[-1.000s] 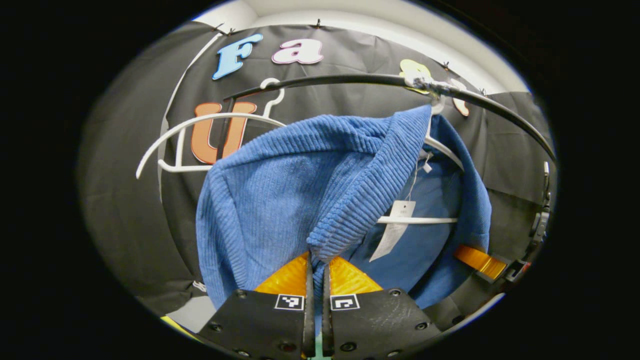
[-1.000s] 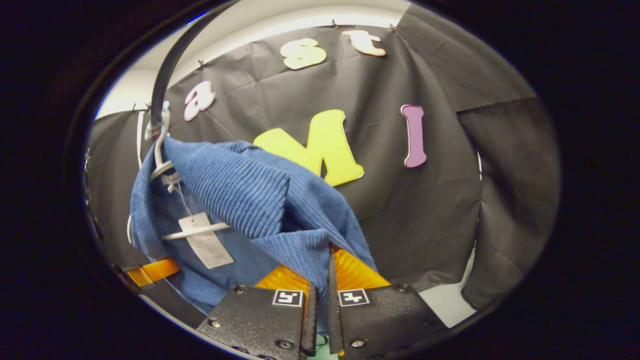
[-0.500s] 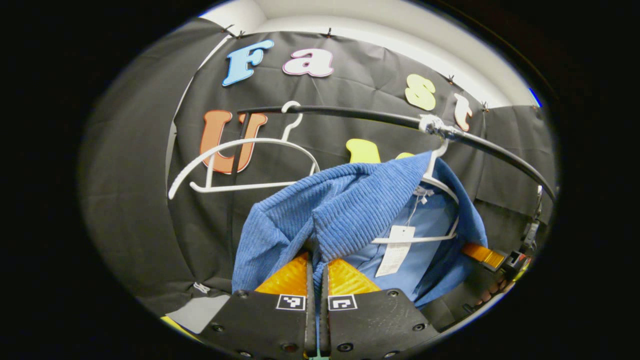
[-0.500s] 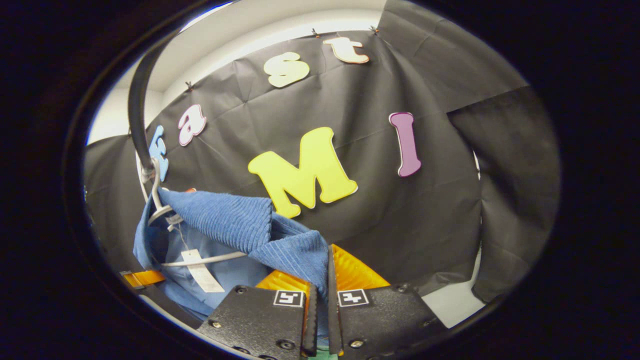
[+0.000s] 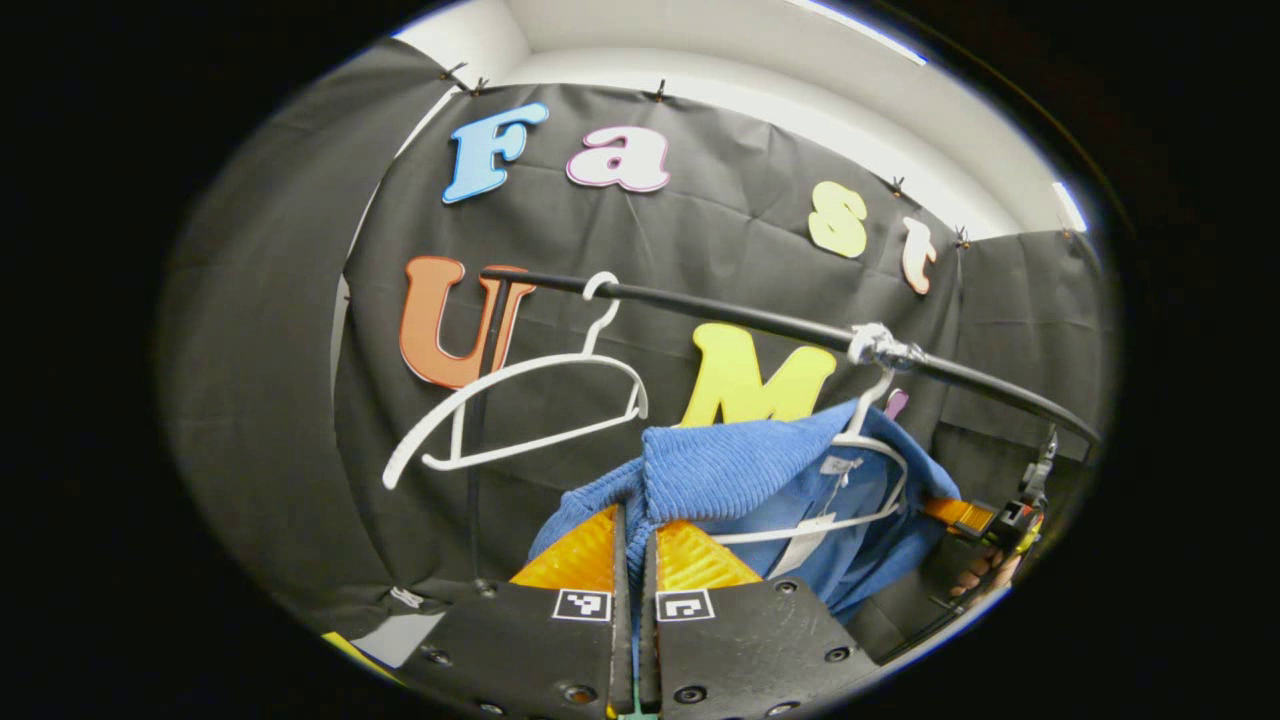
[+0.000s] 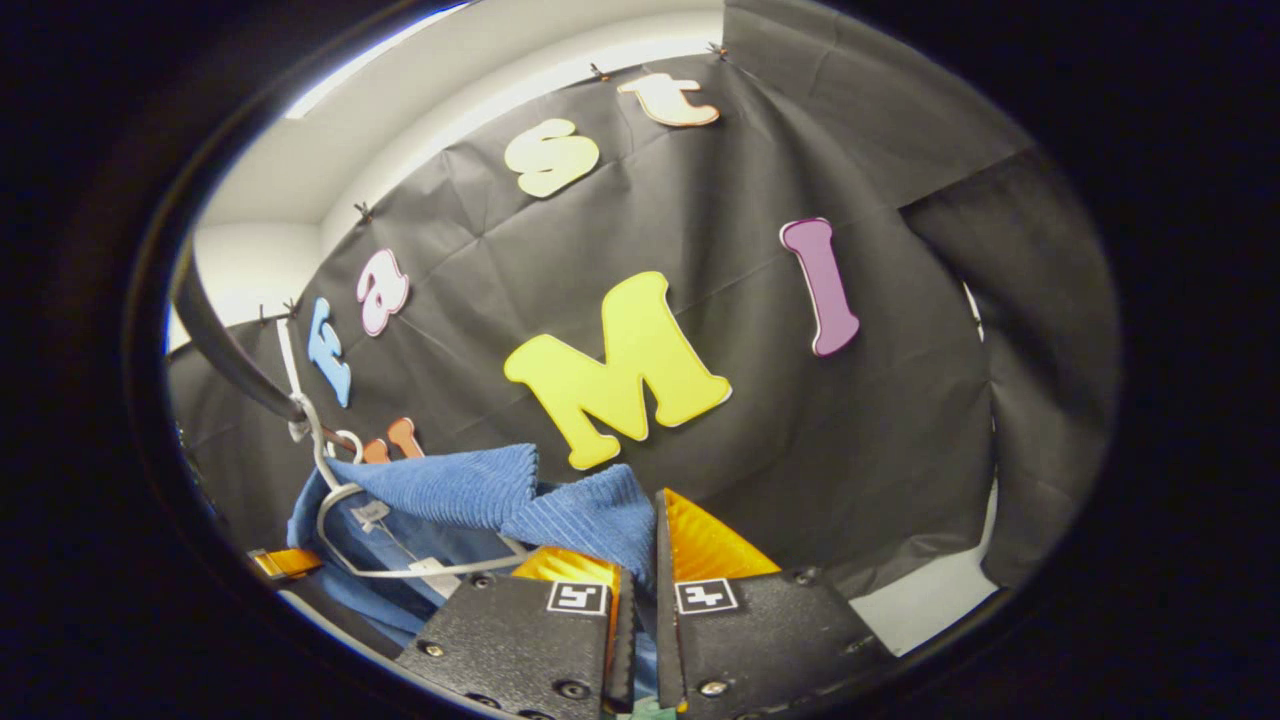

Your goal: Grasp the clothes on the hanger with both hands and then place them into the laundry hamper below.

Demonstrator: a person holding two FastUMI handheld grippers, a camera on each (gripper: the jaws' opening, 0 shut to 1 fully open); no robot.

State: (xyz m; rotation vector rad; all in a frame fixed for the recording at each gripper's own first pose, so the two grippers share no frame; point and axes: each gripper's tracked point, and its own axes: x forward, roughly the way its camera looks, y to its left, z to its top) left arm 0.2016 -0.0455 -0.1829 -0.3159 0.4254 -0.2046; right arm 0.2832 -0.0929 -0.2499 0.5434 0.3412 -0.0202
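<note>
Black rail (image 5: 740,318) crosses the booth. Blue ribbed garment (image 5: 760,470) hangs below it, bunched low, draped over a white hanger (image 5: 865,470) hooked on the rail. A bare white hanger (image 5: 520,410) hangs farther left on the rail, apart from the garment. Left gripper (image 5: 632,540): fingers nearly together, pinching a fold of the garment. Right gripper (image 6: 640,540): fingers narrow, clamped on the garment's other edge. Paper tag (image 5: 795,545) dangles inside the garment.
</note>
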